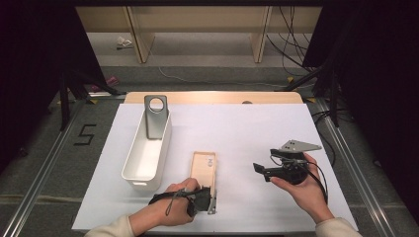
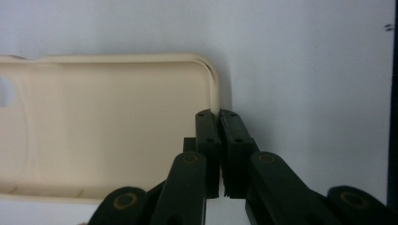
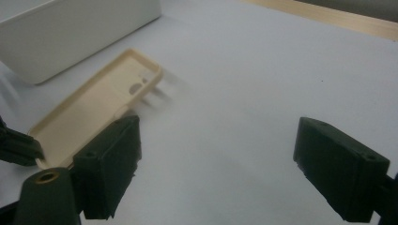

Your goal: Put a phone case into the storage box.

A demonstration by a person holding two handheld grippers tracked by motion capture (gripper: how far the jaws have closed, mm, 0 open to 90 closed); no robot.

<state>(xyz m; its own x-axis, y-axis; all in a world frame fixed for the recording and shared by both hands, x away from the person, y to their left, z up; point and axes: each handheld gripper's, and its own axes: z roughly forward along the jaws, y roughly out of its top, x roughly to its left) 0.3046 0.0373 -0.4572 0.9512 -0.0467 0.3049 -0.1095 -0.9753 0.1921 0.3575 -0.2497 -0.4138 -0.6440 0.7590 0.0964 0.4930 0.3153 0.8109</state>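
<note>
The cream phone case (image 1: 203, 170) is lying flat on the white counter (image 1: 257, 133), with its open side facing up. It is sitting just to the right of the long white bin (image 1: 146, 153), with a small gap between them. A grey metal piece with a round hole (image 1: 156, 116) is leaning up at the far end of that bin.

The left tongs (image 1: 211, 200) are sitting at the near end of the case, in the person's left hand (image 1: 165, 212). In the left gripper view, the left tongs (image 2: 219, 115) are squeezed tight on the thin side wall of the case (image 2: 117, 126), near its corner. One jaw is sitting inside the case and the other is sitting outside it. The case is still resting on the counter.

The right tongs (image 1: 261, 170) are off to the right, well apart from the case, in the person's right hand (image 1: 301, 185). They are pointing left, toward the case. In the right gripper view, the right tongs (image 3: 216, 159) are spread wide and nothing is between the jaws but bare counter. The case (image 3: 101, 101) is showing farther off there, beside the white bin (image 3: 75, 33).
</note>
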